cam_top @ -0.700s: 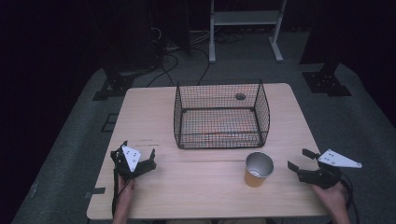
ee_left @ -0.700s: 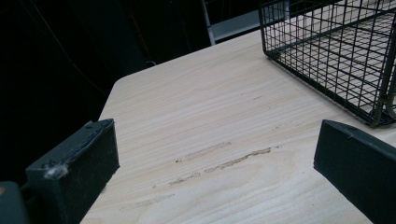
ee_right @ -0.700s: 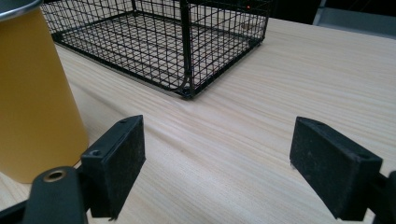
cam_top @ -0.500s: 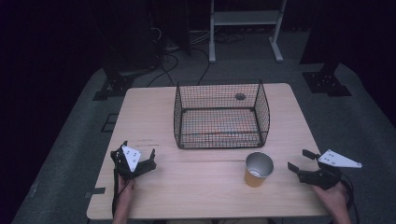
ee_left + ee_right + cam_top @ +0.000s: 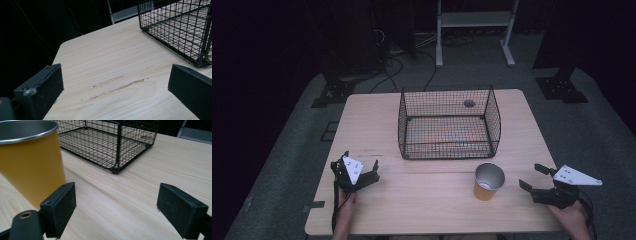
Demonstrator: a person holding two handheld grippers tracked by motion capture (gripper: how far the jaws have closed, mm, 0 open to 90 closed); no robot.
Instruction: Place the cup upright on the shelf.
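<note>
An orange cup [image 5: 488, 181] with a silver inside stands upright on the wooden table [image 5: 432, 200], in front of the black wire basket [image 5: 449, 125]. My right gripper [image 5: 532, 176] rests near the table's right front edge, to the right of the cup and apart from it. It is open, with only bare table between its jaws [image 5: 117, 202]; the cup [image 5: 30, 162] looms just beyond the left jaw. My left gripper [image 5: 361, 161] sits at the front left, also open over bare wood [image 5: 115, 82], pointing toward a corner of the basket [image 5: 180, 27].
The wire basket stands in the middle of the table, with a small dark round object [image 5: 469, 103] seen through its far side. A white frame [image 5: 472, 20] and cables lie on the dark floor beyond. Faint scuff marks [image 5: 117, 83] cross the wood.
</note>
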